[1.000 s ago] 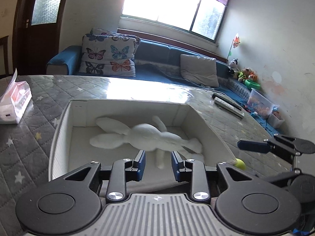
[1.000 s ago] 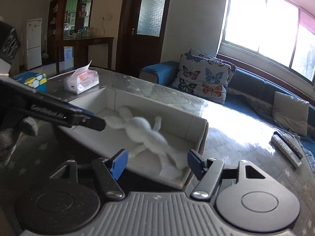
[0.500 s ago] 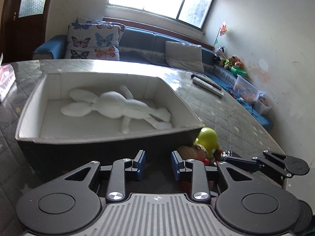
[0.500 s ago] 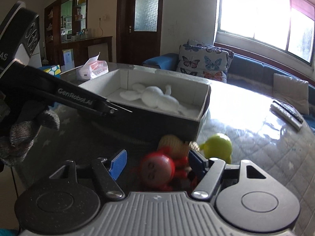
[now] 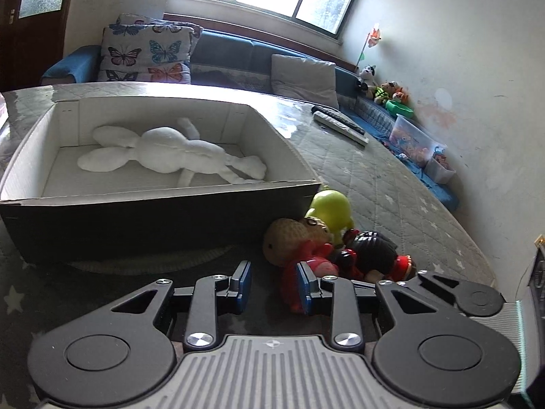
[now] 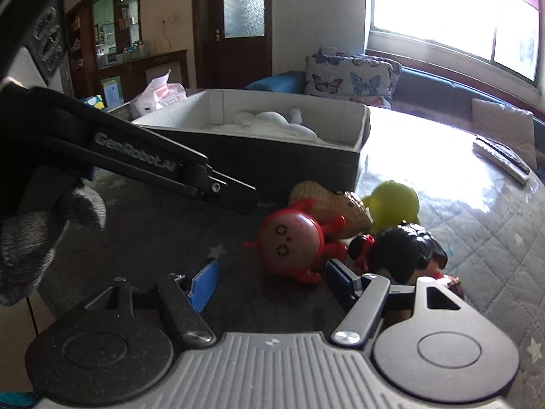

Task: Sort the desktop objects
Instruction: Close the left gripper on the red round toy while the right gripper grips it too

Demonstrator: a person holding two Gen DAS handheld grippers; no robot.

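Left wrist view, going left to right: spotted the box [image 5: 153, 211] on the left with a white plush rabbit [image 5: 170, 155] lying flat inside, then a little heap of toys [image 5: 327, 242] huddled against the box's near right corner on the quilted table [image 5: 391, 204], then a couple of remotes [image 5: 340, 124] further off to the right. Found the left gripper [image 5: 274, 283] hovering low just short of the heap, parted to a modest gap with nothing between the pads, red figure [image 5: 311, 255] just beside its right-hand finger. Over in the right wrist view, found the right gripper [image 6: 272, 281] parted wider, also empty, lined up on that same red figure. Reckoned all four toys light and easy to knock about. Guessed the red figure, green toy [image 5: 328, 209] and black-haired doll [image 5: 374, 252] for hard, smooth plastic, so a bit slippery and best pinched across the head or body, not the skinny limbs. Figured the peanut-shaped plush [image 5: 289, 238] for soft and squashy, fine to squeeze across the middle. Looks-wise: noted a round pinkish face with tiny yellow eyes on the red one, a tan knobbly shell on the peanut, a plain lime blob for the green, glossy black hair and red clothes on the doll. Couldn't tell whether tangled together.
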